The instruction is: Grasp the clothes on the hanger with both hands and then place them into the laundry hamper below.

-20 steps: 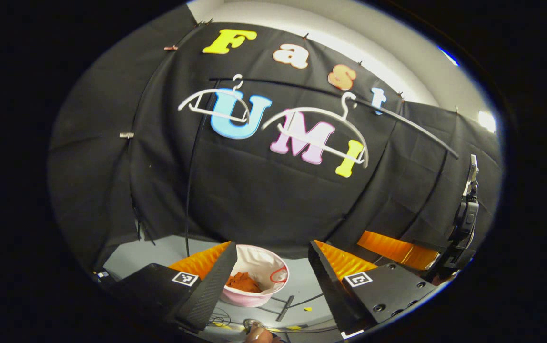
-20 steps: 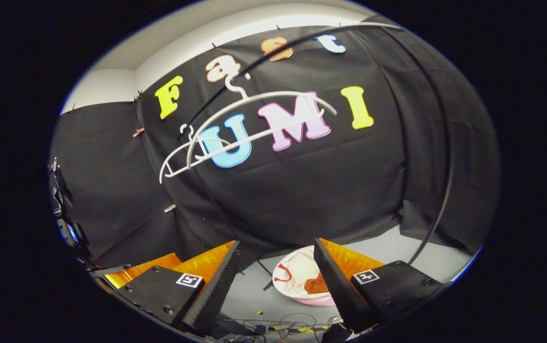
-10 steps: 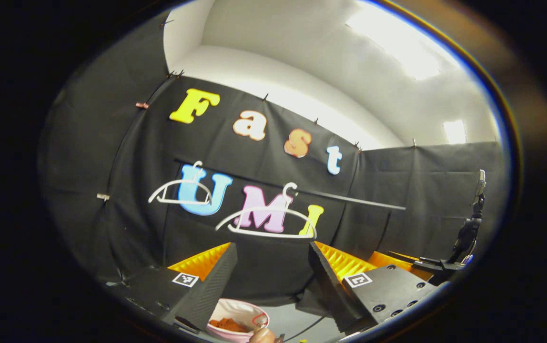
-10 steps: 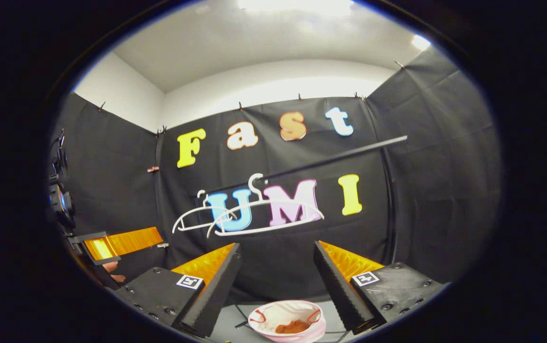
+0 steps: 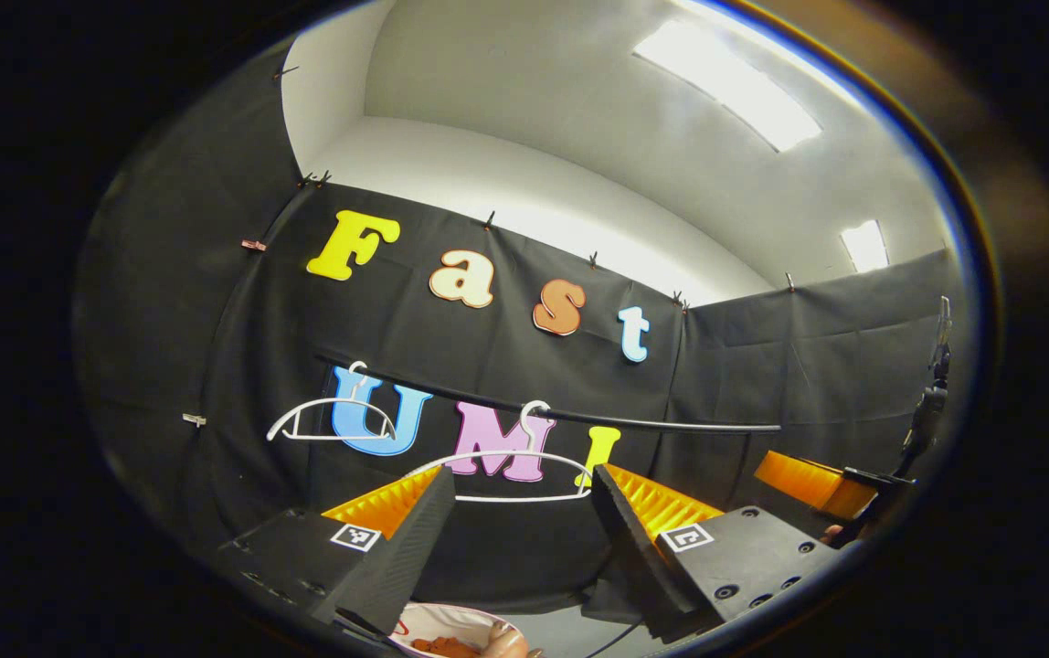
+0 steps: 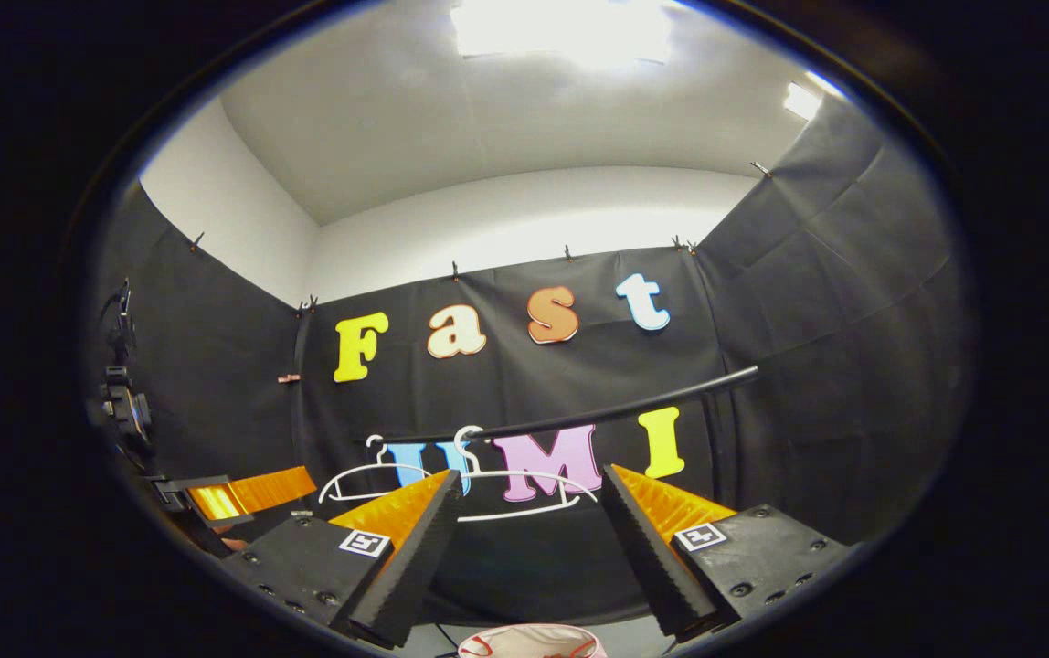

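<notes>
Both tools empty, hangers bare

The left tool (image 5: 515,521) and right tool (image 6: 529,521) were released; the round pink-rimmed laundry hamper (image 6: 534,640) with orange clothes (image 5: 438,647) lay below, near.

Left gripper (image 5: 515,539) spread wide, gripping nothing. Beyond: 2 bare hangers (image 5: 333,422) on rail (image 5: 652,425). Hamper (image 5: 438,631) below, orange cloth (image 5: 442,647) inside. Right gripper (image 5: 817,480) at right edge.

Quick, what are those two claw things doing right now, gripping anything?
Left gripper: open, holding nothing; bare white plastic hanger beyond its fingers.
Right gripper: open, holding nothing.
</notes>
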The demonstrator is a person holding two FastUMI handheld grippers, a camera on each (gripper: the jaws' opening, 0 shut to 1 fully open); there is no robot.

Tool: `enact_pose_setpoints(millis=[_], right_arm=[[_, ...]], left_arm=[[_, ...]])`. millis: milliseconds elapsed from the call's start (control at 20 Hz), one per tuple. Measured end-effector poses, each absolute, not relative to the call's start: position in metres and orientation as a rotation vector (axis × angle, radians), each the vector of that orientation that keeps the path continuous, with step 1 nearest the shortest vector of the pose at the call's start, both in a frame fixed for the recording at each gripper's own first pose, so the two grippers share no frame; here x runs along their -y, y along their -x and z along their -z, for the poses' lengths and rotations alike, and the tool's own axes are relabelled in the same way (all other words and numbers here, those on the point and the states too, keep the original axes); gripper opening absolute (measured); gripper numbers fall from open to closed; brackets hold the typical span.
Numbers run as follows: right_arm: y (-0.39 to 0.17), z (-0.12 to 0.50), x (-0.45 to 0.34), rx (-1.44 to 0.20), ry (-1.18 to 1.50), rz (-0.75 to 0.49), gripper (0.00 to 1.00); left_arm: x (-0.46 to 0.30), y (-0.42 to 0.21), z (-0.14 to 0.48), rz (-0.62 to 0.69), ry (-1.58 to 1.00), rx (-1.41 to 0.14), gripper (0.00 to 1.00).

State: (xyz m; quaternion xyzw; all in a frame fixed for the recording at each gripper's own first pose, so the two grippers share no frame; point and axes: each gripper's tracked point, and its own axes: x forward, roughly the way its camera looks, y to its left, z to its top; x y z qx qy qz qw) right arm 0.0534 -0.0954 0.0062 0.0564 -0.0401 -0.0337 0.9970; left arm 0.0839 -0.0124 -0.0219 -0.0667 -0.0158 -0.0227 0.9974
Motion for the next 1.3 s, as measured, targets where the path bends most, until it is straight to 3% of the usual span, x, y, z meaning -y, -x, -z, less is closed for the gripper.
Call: enact_pose_setpoints(millis=[200, 350, 850, 1300], right_arm=[[-0.054, -0.019, 0.092, 0.137, -0.101, 0.048, 1.00], [-0.045, -0.025, 0.093, 0.171, -0.067, 0.058, 0.97], [-0.031, -0.020, 0.087, 0.121, -0.075, 0.052, 1.00], [-0.036, -0.010, 0.059, 0.071, -0.123, -0.058, 0.97]], left_arm=[[0.017, -0.084, 0.029, 0.034, 0.132, 0.006, 0.95], [0.021, -0.082, 0.029, 0.046, 0.139, 0.008, 0.95], [0.033, -0.067, 0.027, 0.053, 0.143, -0.001, 0.95], [0.028, -0.042, 0.011, 0.003, 0.139, 0.020, 0.95]])
